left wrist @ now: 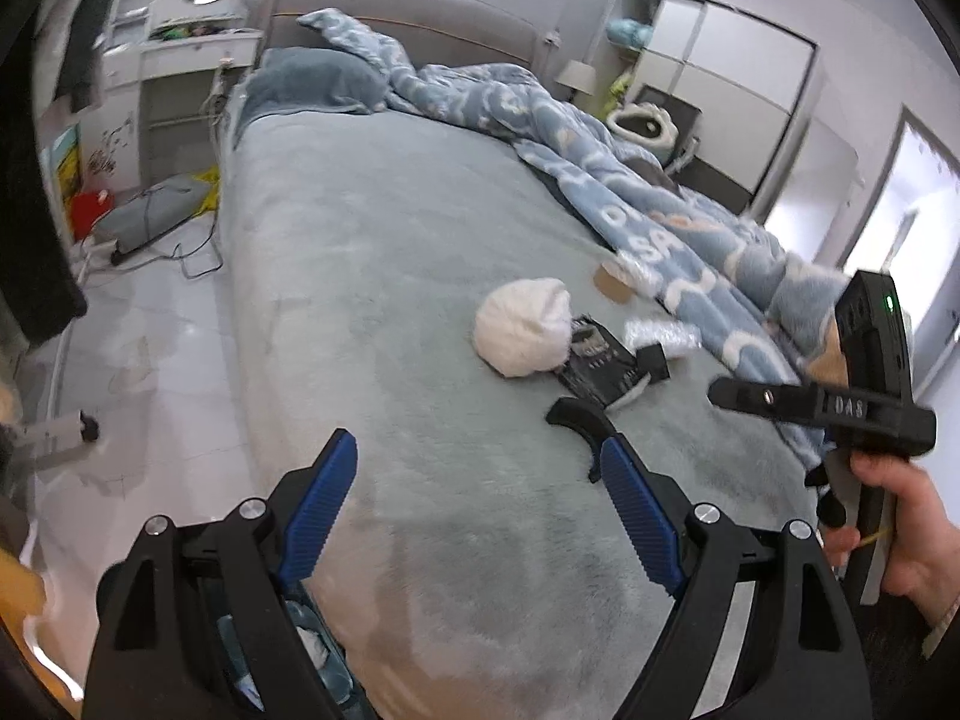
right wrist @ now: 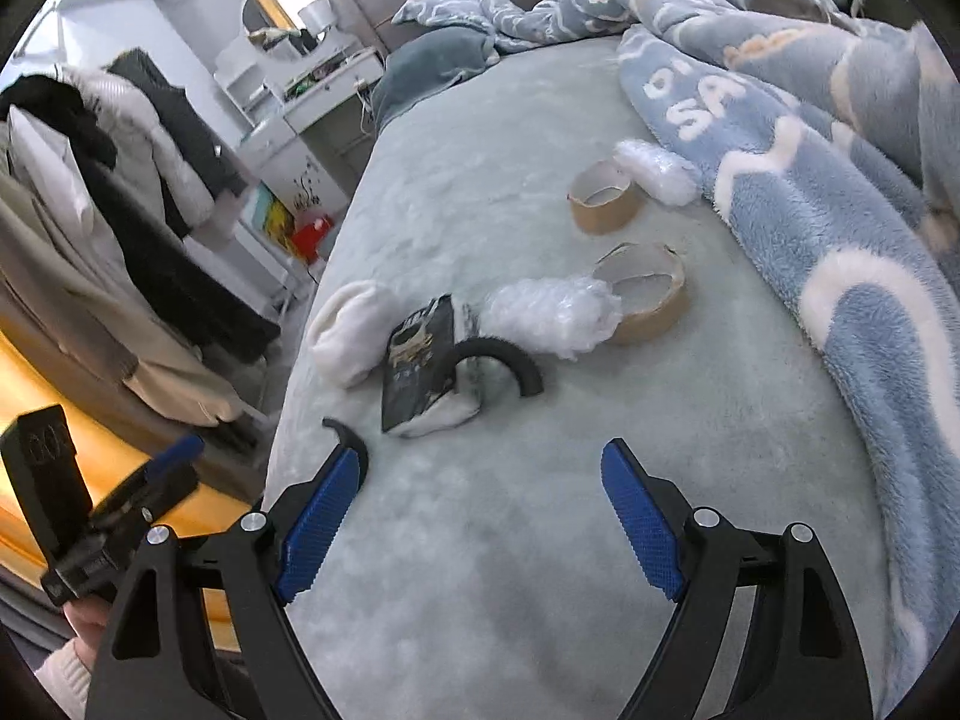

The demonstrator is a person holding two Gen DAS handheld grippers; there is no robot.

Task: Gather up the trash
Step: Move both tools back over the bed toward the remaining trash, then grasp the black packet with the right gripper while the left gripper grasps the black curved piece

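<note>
Trash lies on the pale green bed (left wrist: pixel 390 276): a white crumpled wad (left wrist: pixel 522 325) (right wrist: pixel 351 336), a black packet (left wrist: pixel 594 363) (right wrist: pixel 420 363), a curved black plastic piece (right wrist: pixel 510 363) (left wrist: pixel 579 420), crinkled clear plastic (right wrist: pixel 555 315) (left wrist: pixel 660 333), another plastic wad (right wrist: pixel 654 171), and two empty tape rolls (right wrist: pixel 645 294) (right wrist: pixel 603 192). My left gripper (left wrist: pixel 477 468) is open and empty, short of the items. My right gripper (right wrist: pixel 483 474) is open and empty, just short of the black packet. The right device shows in the left wrist view (left wrist: pixel 864 372).
A blue patterned blanket (right wrist: pixel 810 192) is bunched along the bed's right side. A pillow (left wrist: pixel 318 81) lies at the headboard. Clothes hang on a rack (right wrist: pixel 120 192) left of the bed. Cables and a bag lie on the floor (left wrist: pixel 162 210). A container with trash sits below my left gripper (left wrist: pixel 312 654).
</note>
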